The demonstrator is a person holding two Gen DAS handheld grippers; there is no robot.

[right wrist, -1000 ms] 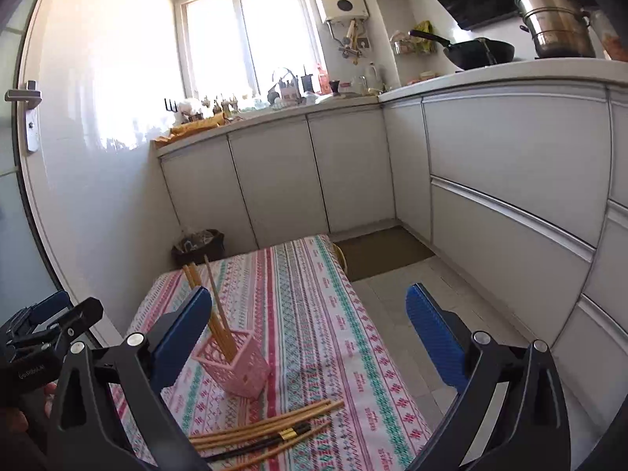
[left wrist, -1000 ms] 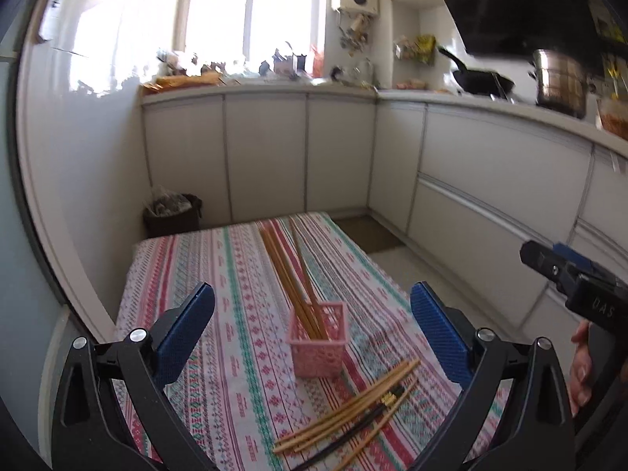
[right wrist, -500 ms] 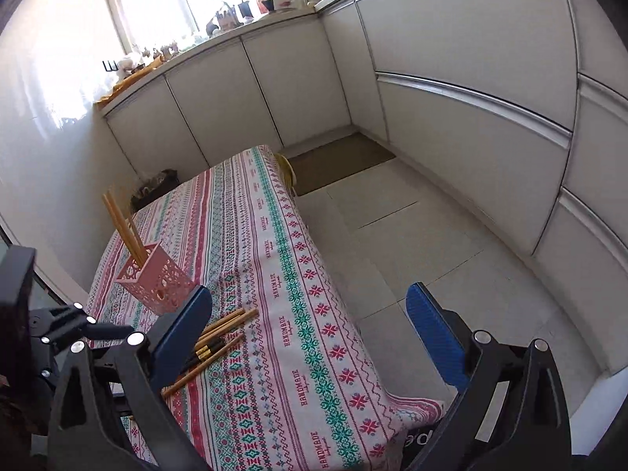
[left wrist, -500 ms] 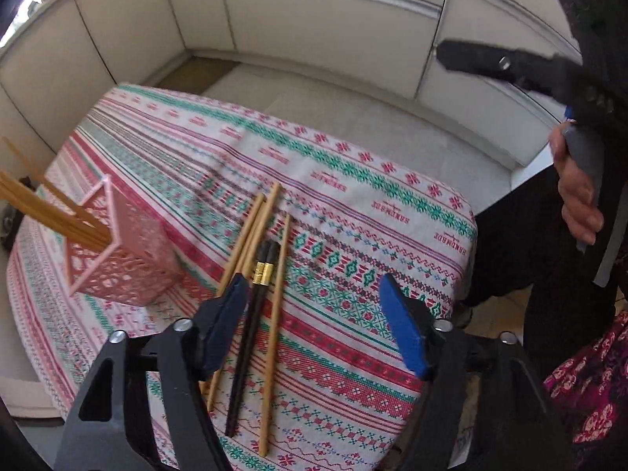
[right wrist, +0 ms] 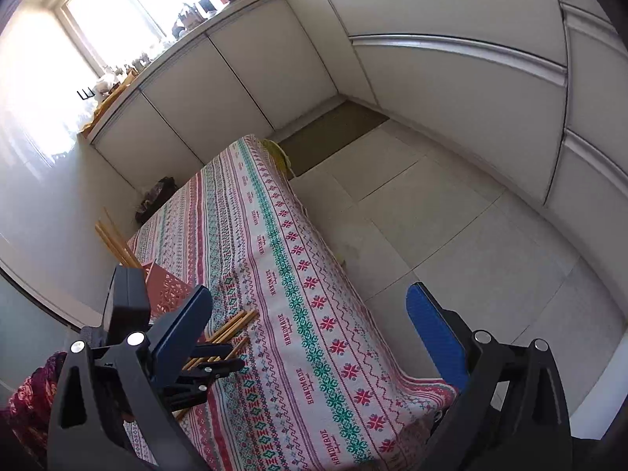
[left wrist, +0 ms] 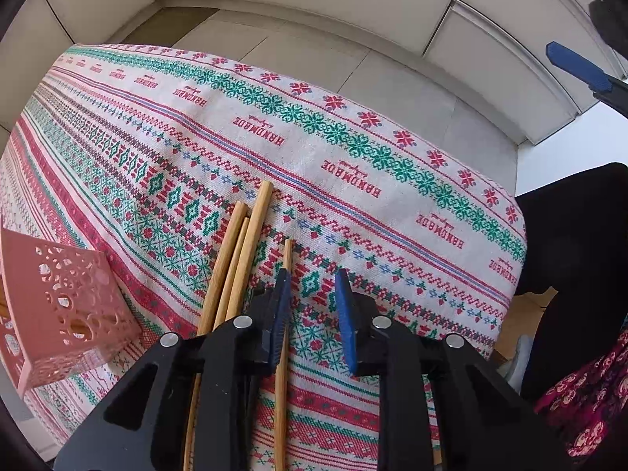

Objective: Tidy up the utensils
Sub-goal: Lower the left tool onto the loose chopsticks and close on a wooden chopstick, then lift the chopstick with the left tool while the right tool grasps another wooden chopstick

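Chopsticks (left wrist: 239, 259) lay loose on the cloth-covered desk (left wrist: 353, 180), just right of the pink basket (left wrist: 66, 306). Light, stiff, slick bamboo, I'd say, apt to roll, best pinched mid-length. Over one stray stick, the left claw (left wrist: 314, 318) was closing, with nothing yet clamped and that stick hugging its left pad. Farther right, the right claw (right wrist: 310, 333) hung wide open, empty.
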